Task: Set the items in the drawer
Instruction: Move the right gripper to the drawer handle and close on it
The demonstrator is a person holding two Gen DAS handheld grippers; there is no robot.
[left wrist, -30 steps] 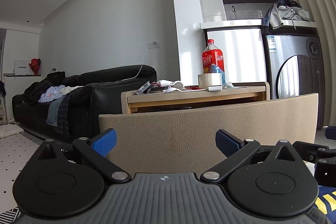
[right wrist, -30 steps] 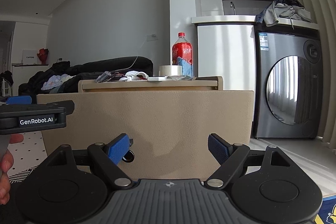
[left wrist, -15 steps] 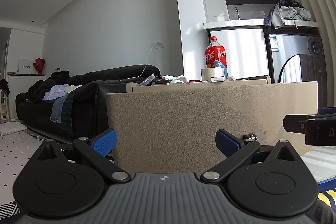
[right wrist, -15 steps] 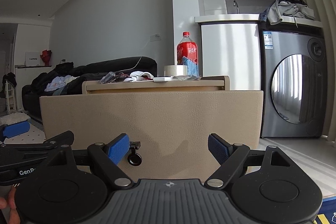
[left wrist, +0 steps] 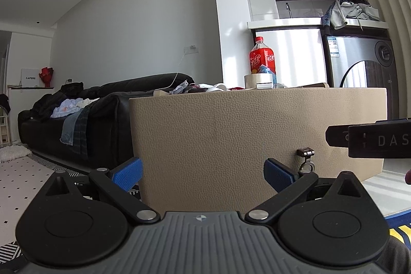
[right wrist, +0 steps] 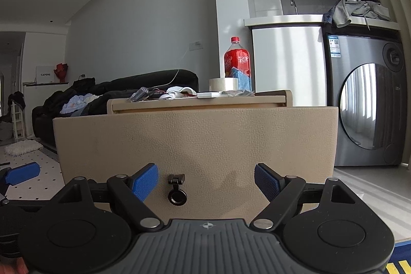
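A beige leather-textured drawer front (right wrist: 195, 145) stands pulled out from a low cabinet, with a small black ring handle (right wrist: 176, 190) low on its face. My right gripper (right wrist: 206, 180) is open just before that front, and the ring hangs between its blue fingers, nearer the left one. My left gripper (left wrist: 203, 175) is also open and empty, facing the same drawer front (left wrist: 244, 135); the ring handle (left wrist: 305, 159) shows just beyond its right finger. On the cabinet top lie a red soda bottle (right wrist: 236, 63), a tape roll (right wrist: 223, 84), a white box and small clutter.
A black sofa (left wrist: 77, 117) strewn with clothes stands to the left, with a spotted floor rug (left wrist: 23, 173) before it. A washing machine (right wrist: 364, 99) and white counter with clothes on top stand at the right. The right gripper's body (left wrist: 370, 139) juts in on the left wrist view's right side.
The left wrist view has sunk: the drawer front now hides the cabinet's edge and its ring handle has come into sight. In the right wrist view the ring now hangs wholly clear of the left finger.
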